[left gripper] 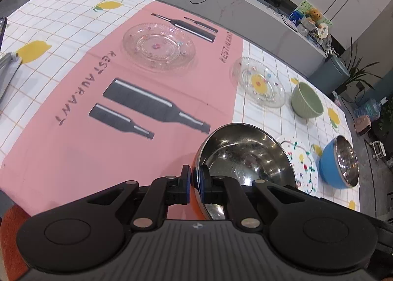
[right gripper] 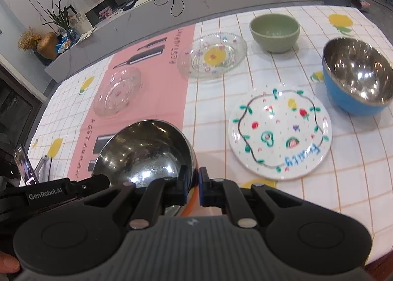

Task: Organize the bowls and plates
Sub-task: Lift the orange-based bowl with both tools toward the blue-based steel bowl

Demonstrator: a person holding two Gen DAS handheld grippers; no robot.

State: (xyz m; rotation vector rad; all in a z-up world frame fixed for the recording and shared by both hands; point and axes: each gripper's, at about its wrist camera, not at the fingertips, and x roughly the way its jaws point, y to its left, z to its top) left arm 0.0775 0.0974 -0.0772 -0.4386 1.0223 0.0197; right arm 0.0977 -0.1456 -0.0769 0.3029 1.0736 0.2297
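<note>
Item: orange steel-lined bowl (left gripper: pixel 245 155), light, rigid, slick. I am pinching its rim from opposite sides, left gripper (left gripper: pixel 194 182) and right gripper (right gripper: pixel 196 184) both clamped tight, carrying it above the pink mat (left gripper: pixel 86 148); thin-rim hold seems adequate.

Left gripper (left gripper: pixel 194 184): matte black two-finger unit, blue pads on the fingertips (left gripper: pixel 187 184). Linkage arms carry silver round pivot pins. Two circular black housings at 8 and 4 o'clock flank a grey ribbed centre plate bearing a small white emblem.

Right gripper (right gripper: pixel 196 186): identical build. At 9 o'clock, the other black unit carries white "GenRobot.AI" lettering.
</note>
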